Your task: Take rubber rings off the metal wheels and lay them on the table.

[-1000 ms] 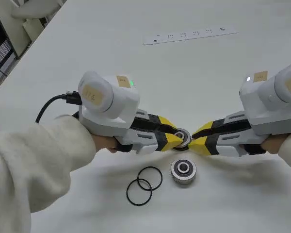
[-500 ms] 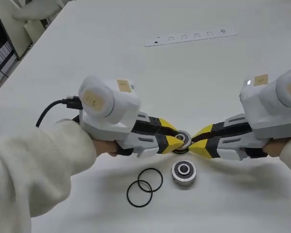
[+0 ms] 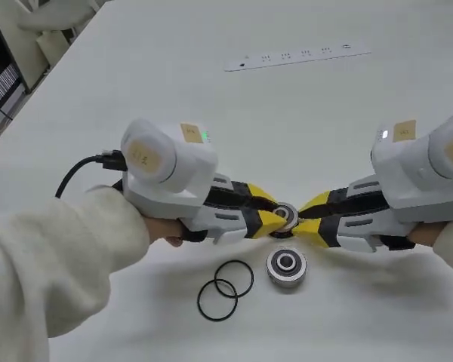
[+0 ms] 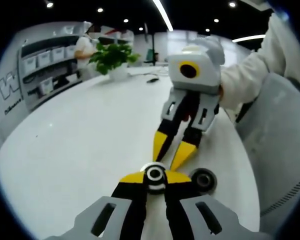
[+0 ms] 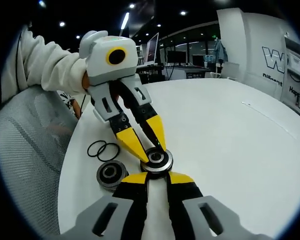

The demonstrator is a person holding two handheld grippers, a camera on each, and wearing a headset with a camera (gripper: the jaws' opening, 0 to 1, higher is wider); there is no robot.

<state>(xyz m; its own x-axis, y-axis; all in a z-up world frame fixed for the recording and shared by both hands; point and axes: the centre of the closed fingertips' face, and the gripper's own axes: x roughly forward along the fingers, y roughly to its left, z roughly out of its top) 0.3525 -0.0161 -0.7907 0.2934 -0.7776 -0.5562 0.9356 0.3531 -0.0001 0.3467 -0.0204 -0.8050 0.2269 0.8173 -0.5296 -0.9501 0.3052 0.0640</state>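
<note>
**A:** How far along is it?

**B:** Partway, I'd judge. Two rings (image 3: 225, 288) lie overlapped on the table (image 3: 325, 113), so that much is done. Just beside them sits a loose wheel (image 3: 286, 267), flat with its hub up. It looks bare of rubber, though I can't be sure.

**A:** And what's left?

**B:** The held wheel (image 3: 285, 216). It sits between the two sets of tips, just beyond the loose one. In the right gripper view a dark band runs round its rim, and I take that for a ring still on. That ring has yet to come off and go down by the others.

**A:** Is that wheel lifted or resting on the table?

**B:** I cannot tell.

**A:** The tongs, then?

**B:** The left tongs (image 3: 274, 215) come in from the left with the jaws narrow and the yellow tips closed on the wheel's edge. In the left gripper view the wheel sits right at those tips. I read that as the holding grip.

**A:** And the right?

**B:** The right tongs (image 3: 302, 217) come in from the opposite side. Their jaws are also narrow, and the tips are against the wheel's rim. Whether they have pinched the rubber or only touch it, the pictures don't show.
</note>
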